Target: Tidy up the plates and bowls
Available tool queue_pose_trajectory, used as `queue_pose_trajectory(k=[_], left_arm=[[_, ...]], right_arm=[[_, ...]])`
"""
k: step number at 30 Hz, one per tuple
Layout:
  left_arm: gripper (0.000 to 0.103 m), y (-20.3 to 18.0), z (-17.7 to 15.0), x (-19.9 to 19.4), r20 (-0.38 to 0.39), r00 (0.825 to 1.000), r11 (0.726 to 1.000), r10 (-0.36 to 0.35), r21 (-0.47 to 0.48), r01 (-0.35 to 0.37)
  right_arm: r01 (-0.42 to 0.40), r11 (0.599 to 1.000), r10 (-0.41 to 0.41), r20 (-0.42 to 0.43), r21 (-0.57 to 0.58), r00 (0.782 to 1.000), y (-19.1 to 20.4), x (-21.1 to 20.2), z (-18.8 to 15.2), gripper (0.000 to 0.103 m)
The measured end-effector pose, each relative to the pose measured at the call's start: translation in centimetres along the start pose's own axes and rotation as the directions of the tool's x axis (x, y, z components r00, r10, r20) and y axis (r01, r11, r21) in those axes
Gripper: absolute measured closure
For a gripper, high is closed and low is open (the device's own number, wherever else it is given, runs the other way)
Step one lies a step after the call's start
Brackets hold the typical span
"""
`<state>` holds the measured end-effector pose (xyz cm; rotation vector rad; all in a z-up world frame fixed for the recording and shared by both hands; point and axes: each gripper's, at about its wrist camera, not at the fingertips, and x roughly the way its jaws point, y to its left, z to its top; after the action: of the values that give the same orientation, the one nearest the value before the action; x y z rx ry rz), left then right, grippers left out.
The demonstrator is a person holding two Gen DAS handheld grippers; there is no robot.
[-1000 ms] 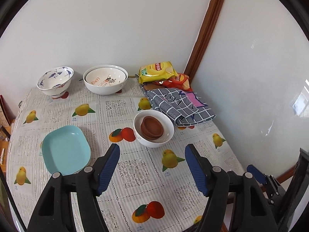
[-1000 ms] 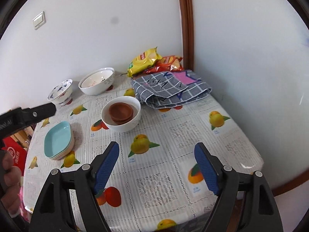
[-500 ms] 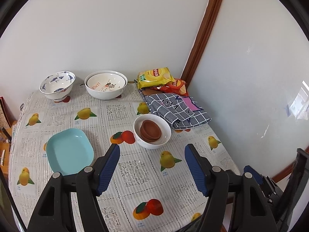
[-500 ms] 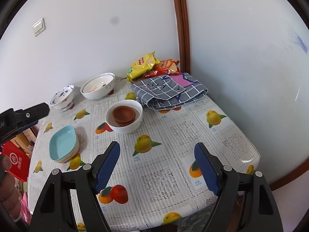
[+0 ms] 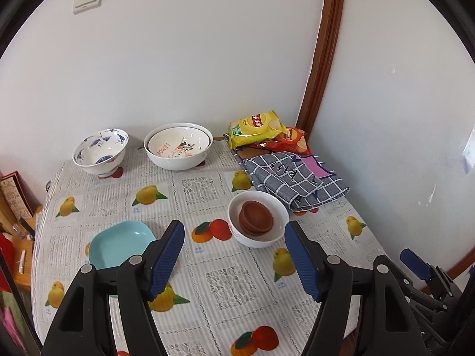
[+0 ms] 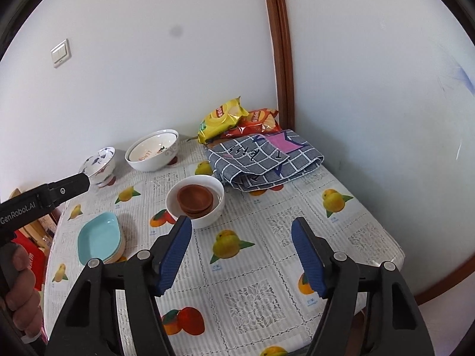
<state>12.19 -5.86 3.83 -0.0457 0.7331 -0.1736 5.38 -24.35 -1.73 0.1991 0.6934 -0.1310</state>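
While both hover above the table (image 5: pixel 207 267) | left hand-held gripper (image 5: pixel 234 259) jaws apart, holding nothing | right hand-held gripper (image 6: pixel 242 256) jaws apart, holding nothing | white bowl (image 5: pixel 277 231) mid-table holds brown saucers (image 5: pixel 255 215) | blue plate (image 5: pixel 117 244) near left edge | two bowls (image 5: pixel 178 151) by wall

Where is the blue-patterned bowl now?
In the left wrist view, the blue-patterned bowl stands at the table's far left by the wall, beside the lemon bowl.
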Motion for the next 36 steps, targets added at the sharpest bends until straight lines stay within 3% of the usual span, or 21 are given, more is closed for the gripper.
queue_pose_trajectory(k=[5, 17, 27, 36], left_arm=[[0.035, 0.1, 0.4, 1.9, -0.008, 0.999, 0.999, 0.031, 0.017, -0.031], [0.035, 1.8, 0.5, 8.7, -0.121, 0.992, 0.999, 0.042, 0.002, -0.042], [0.035, 3.0, 0.2, 14.0, -0.213, 0.976, 0.999, 0.033, -0.023, -0.039], [0.039, 3.5, 0.3, 18.0, -0.279, 0.960, 0.998, -0.005, -0.062, -0.013]], right_arm=[[-0.003, 1.000, 0.003, -0.018, -0.026, 1.000, 0.6, 1.6, 0.4, 0.033], [-0.032, 0.999, 0.030, -0.100, -0.018, 0.995, 1.2, 7.6, 1.1, 0.041], [-0.042, 0.999, 0.038, -0.158, -0.023, 0.987, 1.3, 12.9, 1.9, 0.056], [-0.075, 0.996, 0.066, -0.202, -0.039, 0.977, 1.9, 17.5, 2.7, 0.062]])
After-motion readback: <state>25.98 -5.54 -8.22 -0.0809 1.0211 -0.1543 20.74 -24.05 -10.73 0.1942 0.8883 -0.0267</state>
